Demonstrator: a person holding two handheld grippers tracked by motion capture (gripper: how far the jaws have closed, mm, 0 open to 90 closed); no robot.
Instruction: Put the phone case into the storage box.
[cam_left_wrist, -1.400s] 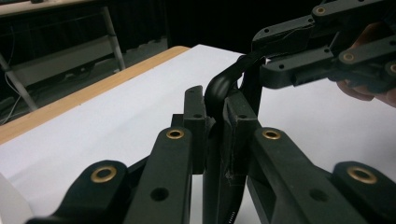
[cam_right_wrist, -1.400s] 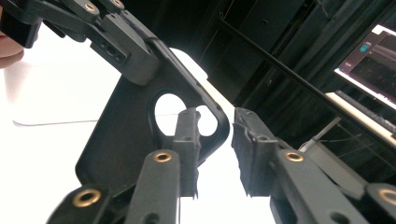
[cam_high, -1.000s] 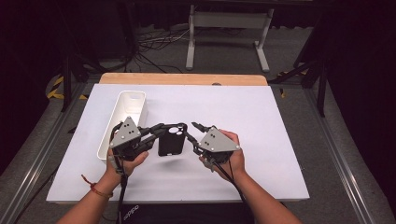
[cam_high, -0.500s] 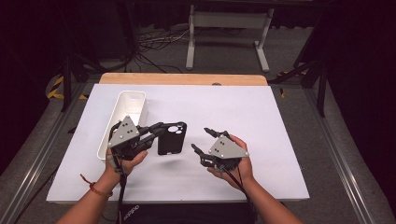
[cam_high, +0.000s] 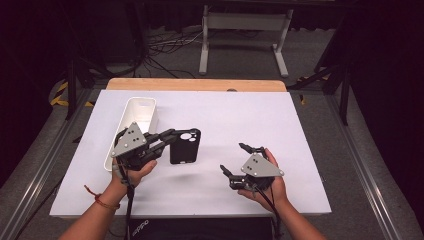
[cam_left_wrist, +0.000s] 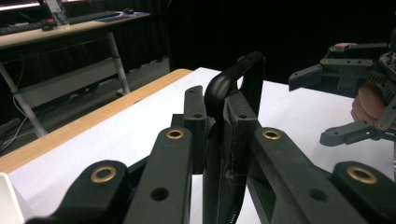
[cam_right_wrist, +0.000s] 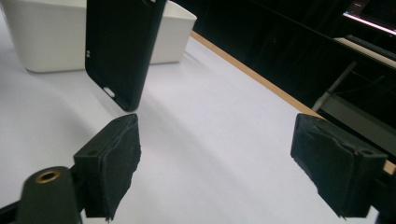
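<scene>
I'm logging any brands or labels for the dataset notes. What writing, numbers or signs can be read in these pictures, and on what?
"adidas", probably: white lettering on the dark clothing at the bottom edge of the high view, small and blurred, so this reading is unsure.
Phone case: no lettering readable; just cut-outs.
White bin: no label to be seen.
Items on the far desk in the left gripper view: too blurred to read.

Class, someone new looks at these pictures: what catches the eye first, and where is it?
A black phone case, held off the white table by the left gripper, left of centre. Beside it lies a white tray; the right gripper stands open and empty nearer the front.
</scene>
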